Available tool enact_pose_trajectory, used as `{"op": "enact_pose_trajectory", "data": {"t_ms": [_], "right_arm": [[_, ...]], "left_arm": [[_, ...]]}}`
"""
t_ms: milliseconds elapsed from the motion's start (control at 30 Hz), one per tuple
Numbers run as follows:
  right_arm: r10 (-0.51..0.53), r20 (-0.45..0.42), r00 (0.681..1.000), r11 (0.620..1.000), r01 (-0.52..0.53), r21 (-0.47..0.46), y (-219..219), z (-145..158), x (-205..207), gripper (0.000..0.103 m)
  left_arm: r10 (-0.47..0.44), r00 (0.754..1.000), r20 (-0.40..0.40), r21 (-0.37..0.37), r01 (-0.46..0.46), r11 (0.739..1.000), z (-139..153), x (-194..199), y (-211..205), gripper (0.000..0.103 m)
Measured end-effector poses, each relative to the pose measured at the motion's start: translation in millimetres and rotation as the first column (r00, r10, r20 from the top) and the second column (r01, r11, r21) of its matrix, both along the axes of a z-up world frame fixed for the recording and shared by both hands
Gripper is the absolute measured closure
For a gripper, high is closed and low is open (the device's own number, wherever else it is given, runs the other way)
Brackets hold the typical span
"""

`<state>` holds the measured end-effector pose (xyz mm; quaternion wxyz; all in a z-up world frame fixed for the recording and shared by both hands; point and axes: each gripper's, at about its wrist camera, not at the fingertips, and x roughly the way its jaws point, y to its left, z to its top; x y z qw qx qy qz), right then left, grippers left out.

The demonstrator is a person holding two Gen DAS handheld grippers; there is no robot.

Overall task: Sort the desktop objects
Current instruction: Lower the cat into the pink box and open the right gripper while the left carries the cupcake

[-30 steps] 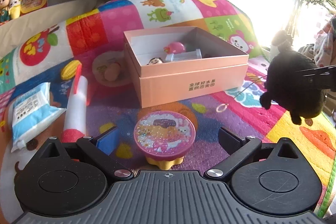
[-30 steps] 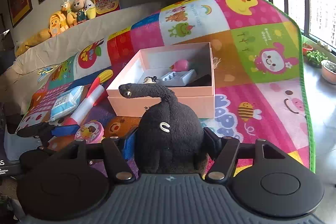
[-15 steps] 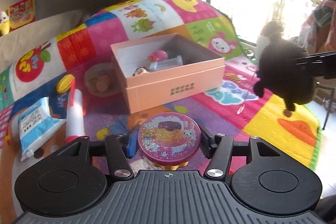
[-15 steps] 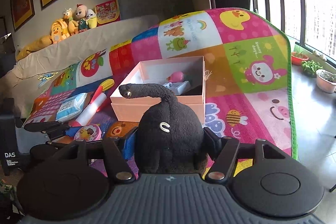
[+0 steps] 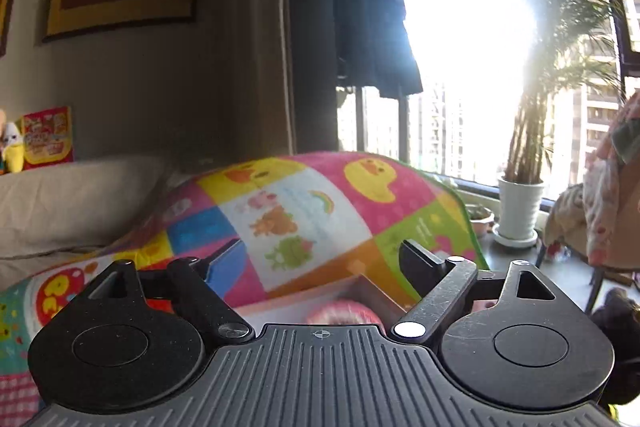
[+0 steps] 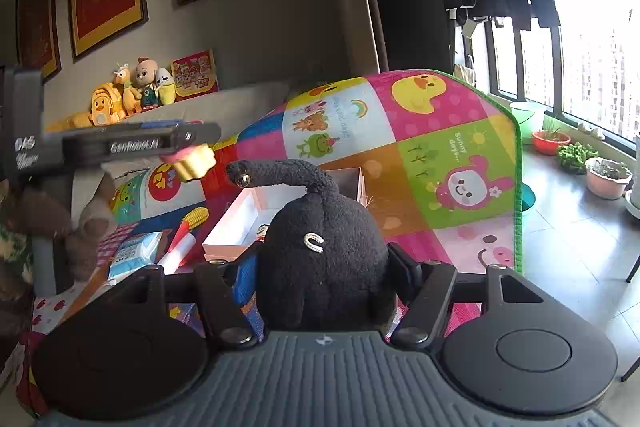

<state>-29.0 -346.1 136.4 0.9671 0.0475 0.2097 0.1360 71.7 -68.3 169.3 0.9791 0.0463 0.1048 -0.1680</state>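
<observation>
Right wrist view is showing the right tool (image 6: pixel 322 267) clenching a black plush (image 6: pixel 320 255), hovering short of the pink box (image 6: pixel 256 223); the left tool (image 5: pixel 320 259) is standing spread, a pink toy (image 6: pixel 192 157) dropping below it toward the box; next, I judge, the plush needs carrying over the box and releasing.

The left gripper (image 6: pixel 192 143) carries "GenRobot.AI" in white on its black side, and "DAS" on its body. On the play mat (image 6: pixel 460 147), the green square reads "Sunny days...".
</observation>
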Motion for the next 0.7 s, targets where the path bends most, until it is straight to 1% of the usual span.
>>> {"op": "enact_pose_trajectory", "data": {"t_ms": [67,133,267,367,433,500,567,633,700], "right_arm": [[-0.007,0.003,1.000,1.000,0.007,-0.010,-2.4,-0.8,-1.4,0.038],[-0.016,-0.001,1.000,1.000,0.016,-0.018,-5.1,-2.3,-0.6,0.038],[-0.017,-0.048,0.999,1.000,0.017,-0.006,-5.6,-5.6,12.1,0.038],[0.021,-0.074,0.997,1.000,-0.020,0.006,3.8,-1.5,26.3,0.038],[0.049,-0.071,0.996,0.999,-0.049,0.002,14.8,7.0,38.2,0.038],[0.089,-0.058,0.994,0.996,-0.088,0.010,29.8,21.6,57.5,0.038],[0.127,-0.049,0.991,0.992,-0.125,0.036,46.6,34.3,82.5,0.038],[0.143,-0.069,0.987,0.988,-0.139,0.064,64.5,39.1,113.7,0.038],[0.142,-0.123,0.982,0.988,-0.133,0.082,87.2,34.0,151.7,0.038]], "left_arm": [[0.042,0.999,-0.016,-0.022,-0.042,0.999,-6.5,-1.3,11.9,0.008],[0.056,0.996,-0.070,-0.036,-0.059,0.998,-22.8,-9.3,25.7,0.007],[0.085,0.976,-0.200,-0.002,-0.087,0.996,-73.9,-35.7,53.3,0.005],[0.104,0.953,-0.284,0.024,-0.101,0.995,-107.3,-56.1,71.3,0.004],[0.118,0.944,-0.307,0.020,-0.117,0.993,-122.1,-66.6,81.1,0.003],[0.118,0.939,-0.324,-0.008,-0.127,0.992,-131.6,-71.4,88.8,0.003],[0.110,0.938,-0.328,-0.042,-0.131,0.990,-138.2,-74.0,95.1,0.003],[0.111,0.942,-0.316,-0.066,-0.138,0.988,-142.7,-76.1,98.3,0.003],[0.102,0.946,-0.308,-0.074,-0.130,0.989,-147.5,-79.4,99.6,0.003]]}}
